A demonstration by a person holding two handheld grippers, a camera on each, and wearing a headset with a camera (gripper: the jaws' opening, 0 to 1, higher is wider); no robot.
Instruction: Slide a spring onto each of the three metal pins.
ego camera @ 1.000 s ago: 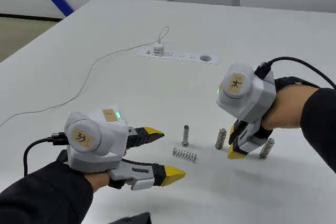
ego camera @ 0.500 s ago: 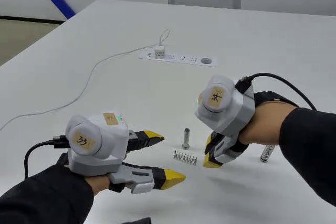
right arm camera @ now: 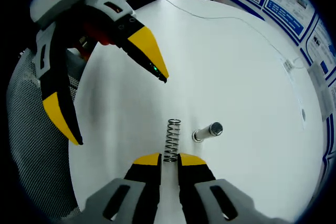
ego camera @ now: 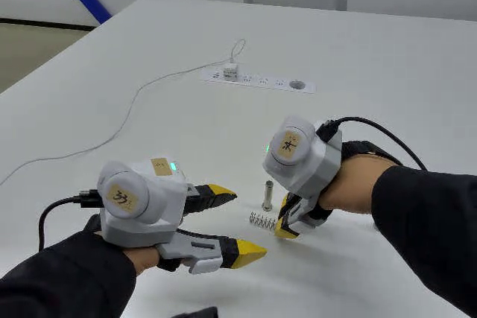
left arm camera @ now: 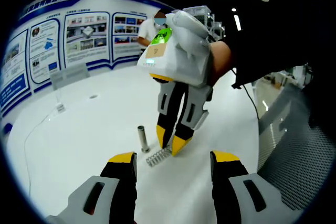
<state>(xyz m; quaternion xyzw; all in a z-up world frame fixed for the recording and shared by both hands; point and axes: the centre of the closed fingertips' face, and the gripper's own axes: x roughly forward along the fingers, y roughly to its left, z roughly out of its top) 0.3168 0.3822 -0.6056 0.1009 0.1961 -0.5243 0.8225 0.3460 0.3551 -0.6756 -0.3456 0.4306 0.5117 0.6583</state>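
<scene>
Right claw (ego camera: 284,231) moved left; spring (ego camera: 261,220) end between jaws.

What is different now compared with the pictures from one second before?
The right gripper moved left, away from the two sprung pins, to the loose spring and closed on its end. The left gripper stays open and hovering; the spring still lies beside the upright bare pin.

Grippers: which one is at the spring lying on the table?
The right gripper, jaws pinching the end of the spring beside the upright pin; the left gripper hangs apart with jaws wide open.
</scene>
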